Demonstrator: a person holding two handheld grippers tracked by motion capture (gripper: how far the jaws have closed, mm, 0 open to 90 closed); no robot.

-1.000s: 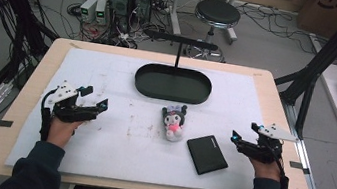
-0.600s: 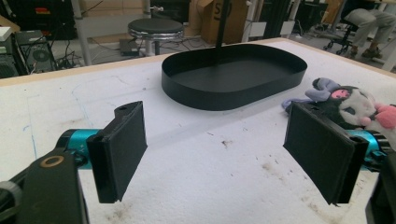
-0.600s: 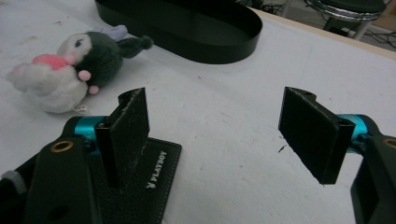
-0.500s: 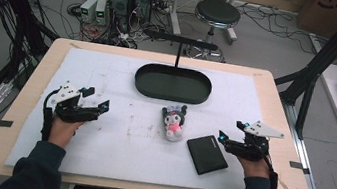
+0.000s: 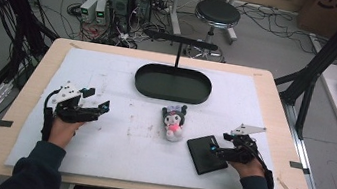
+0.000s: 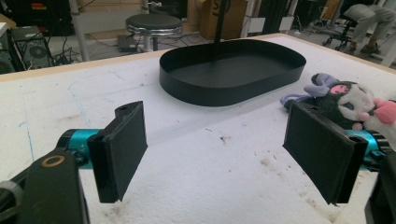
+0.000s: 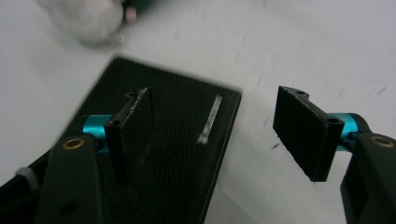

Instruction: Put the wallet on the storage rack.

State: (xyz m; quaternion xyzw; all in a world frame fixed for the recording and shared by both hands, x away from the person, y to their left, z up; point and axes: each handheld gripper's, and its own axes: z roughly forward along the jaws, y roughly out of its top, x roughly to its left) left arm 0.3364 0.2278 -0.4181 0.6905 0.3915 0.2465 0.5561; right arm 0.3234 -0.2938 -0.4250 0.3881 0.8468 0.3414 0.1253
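The left gripper [image 6: 219, 154] is seen with its two black jaws held wide apart above the white table cover [image 6: 224, 186], with nothing between them. Beyond them a black oval tray [image 6: 233, 88] is set on the cover, with a thin black post rising from it. A plush toy [image 6: 350, 100] is seen lying to the right, partly hidden behind the right-hand jaw. A round stool [image 6: 154, 23] is seen beyond the table.

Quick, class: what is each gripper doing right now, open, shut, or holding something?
Left gripper: open, holding nothing.
Right gripper: open, jaws just been closing, straddling the edge of the black wallet, not gripping it.
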